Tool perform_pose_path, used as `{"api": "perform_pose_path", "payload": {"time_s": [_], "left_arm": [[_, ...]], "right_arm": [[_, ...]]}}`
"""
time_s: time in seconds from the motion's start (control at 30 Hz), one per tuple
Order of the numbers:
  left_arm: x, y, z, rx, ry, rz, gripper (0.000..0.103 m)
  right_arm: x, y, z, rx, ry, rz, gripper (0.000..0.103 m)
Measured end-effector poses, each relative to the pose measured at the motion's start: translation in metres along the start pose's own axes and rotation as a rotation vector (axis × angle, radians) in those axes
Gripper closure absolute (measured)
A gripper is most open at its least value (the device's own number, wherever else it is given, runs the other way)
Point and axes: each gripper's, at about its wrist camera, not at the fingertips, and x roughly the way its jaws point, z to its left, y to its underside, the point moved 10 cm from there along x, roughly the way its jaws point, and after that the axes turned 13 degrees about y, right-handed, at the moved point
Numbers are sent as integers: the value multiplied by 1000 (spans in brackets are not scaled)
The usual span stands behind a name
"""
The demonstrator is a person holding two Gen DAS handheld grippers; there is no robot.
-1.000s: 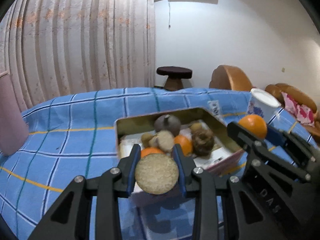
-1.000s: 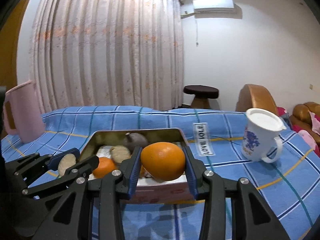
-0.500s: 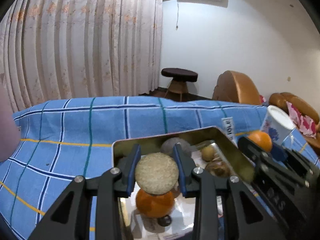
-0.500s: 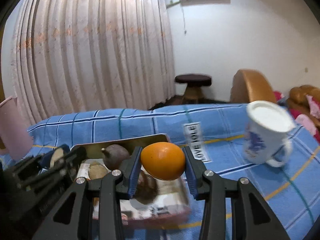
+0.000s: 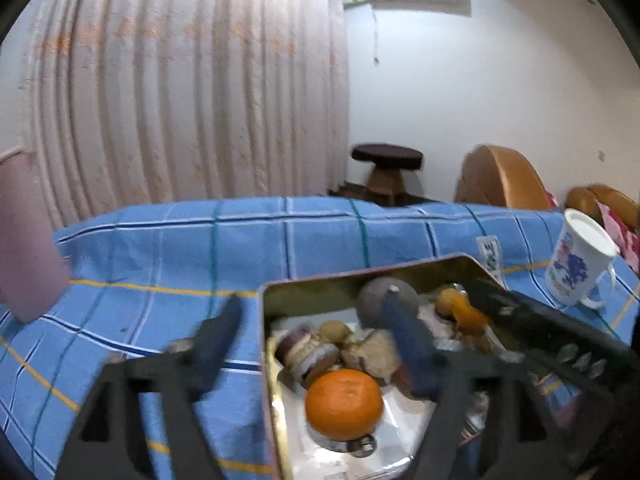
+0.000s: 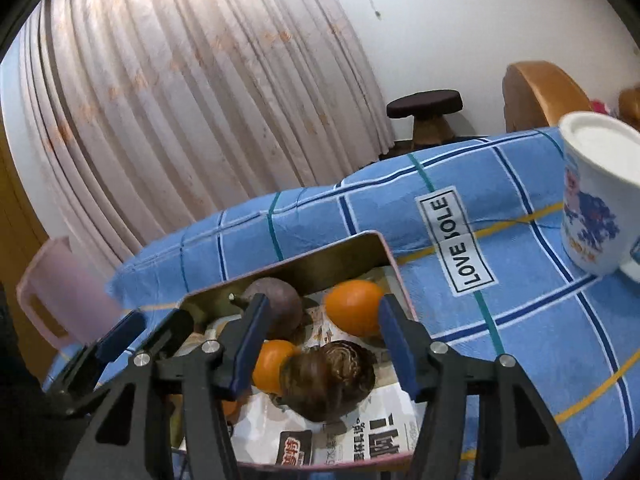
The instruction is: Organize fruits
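— What did the left gripper (image 5: 316, 344) look like over the tin (image 5: 320, 290)?

— Its jaws were opening and already spread wide, one finger out over the blue checked cloth (image 5: 160, 248) and the other above the tin's contents. Nothing was pinched between them. Straight below the gap sat an orange (image 5: 344, 403) on the paper lining, with a pale rough round fruit (image 5: 370, 350) just behind it and a dull purple-grey fruit (image 5: 380, 296) at the far wall.

— And the right gripper (image 6: 320, 336)?

— Its jaws were opening too, with clear space between the blue pads. An orange fruit (image 6: 354, 307) lay in the tin's far right corner, just inside the right pad, but whether the pad grazed it I could not tell. It rested on the lining and was not gripped.

— What else was in the tin from that side?

— A dark purple fruit (image 6: 276, 306) against the far wall, a smaller orange (image 6: 272, 364) partly behind the left finger, and a brown ridged fruit (image 6: 328, 380) nearest the camera, touching that smaller orange.

— Anything beside the tin?

— A white mug (image 6: 596, 196) with a blue print stood on the cloth to the right, well apart. A pink jug (image 6: 64, 292) stood to the left. The surface beneath the cloth could not be made out.
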Motion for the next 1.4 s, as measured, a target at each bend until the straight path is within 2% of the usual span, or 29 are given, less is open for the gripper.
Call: {"api": "perform_pose_path", "payload": {"time_s": [0.03,0.07,0.17,0.27,0.43,0.7,0.9,1.4], "left_arm": [[-2,-1,0,-9,16,-11,0],[-6,-2,-3,-17,42,-25,0],[-12,-3,-9,22,47,-30,0],[-20,-5,-11,81,26,-52,0],[-32,-6,0,30,19,-85,0],[-51,-2,5,72,-29,-131,0],[-60,2,3,82,-33,-145,0],[-65,4,4,74,-47,-152,0]], "right_arm": [[-6,-1,-5,34,-18,-14,37],[-10,-2,-6,51,-27,-25,34],[-23,-6,-5,54,-26,-80,34],[-37,-11,-3,20,39,-164,33],[-65,-14,4,-72,153,-320,33],[-93,-13,13,-140,227,-433,32],[-106,-10,9,-110,230,-465,26],[-110,-8,7,-89,237,-470,26]]}}
